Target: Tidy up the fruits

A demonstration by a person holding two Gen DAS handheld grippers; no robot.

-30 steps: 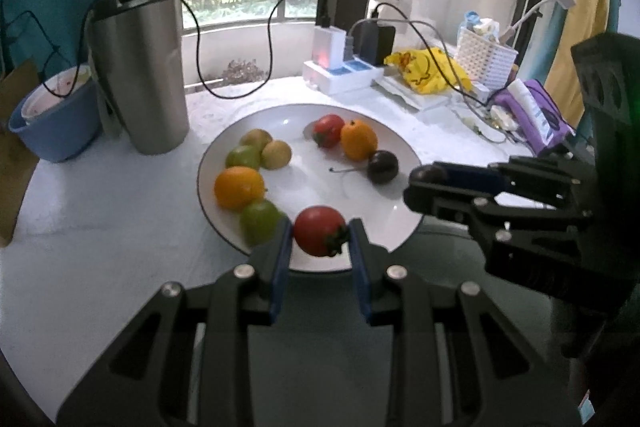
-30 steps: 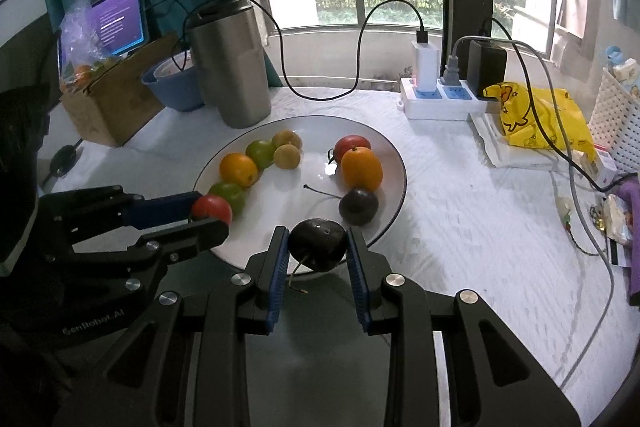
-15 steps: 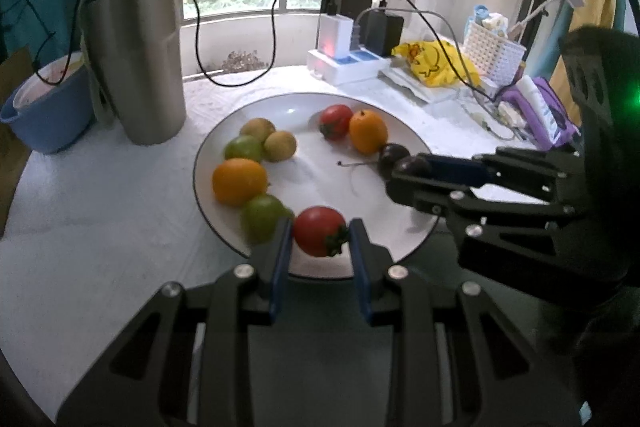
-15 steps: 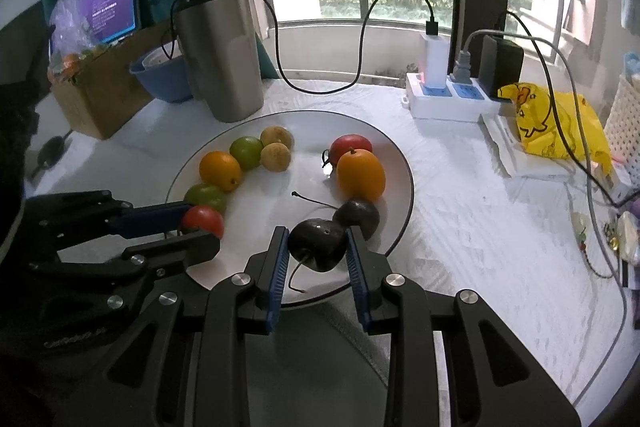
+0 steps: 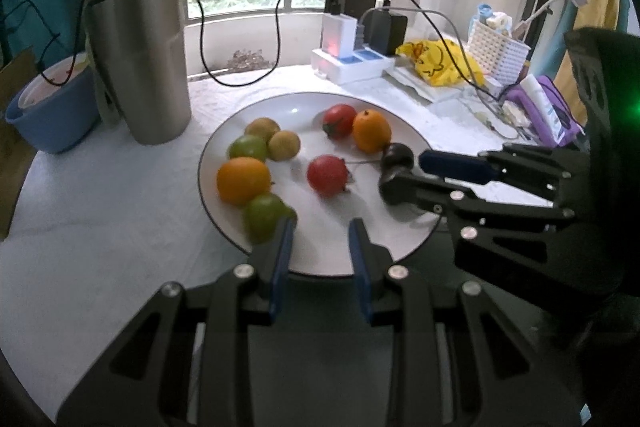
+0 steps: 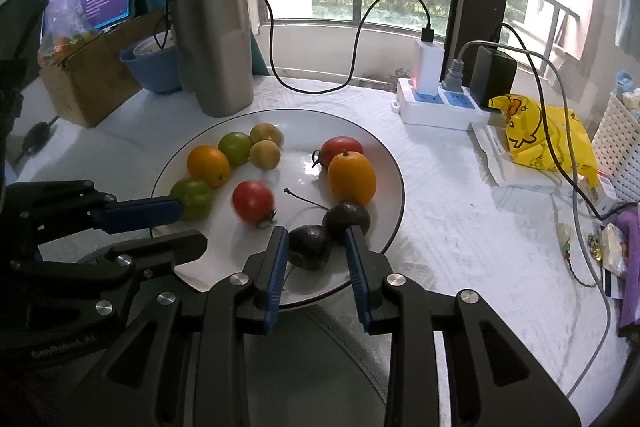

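Red tomato (image 5: pixel 327 175) and dark plum (image 6: pixel 310 247) lie released on the plate (image 6: pixel 384 163); left gripper (image 5: pixel 320 247) and right gripper (image 6: pixel 316 259) gape empty, grouping apparently unfinished.

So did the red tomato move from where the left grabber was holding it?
Yes. The red tomato left the open left gripper and now sits farther in on the plate.

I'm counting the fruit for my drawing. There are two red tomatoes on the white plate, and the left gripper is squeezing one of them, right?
Not quite. There are two red tomatoes on the white plate, but the left gripper is open and squeezes neither. The left wrist view shows the nearer tomato lying loose beyond its fingertips, and the other tomato farther back beside an orange fruit.
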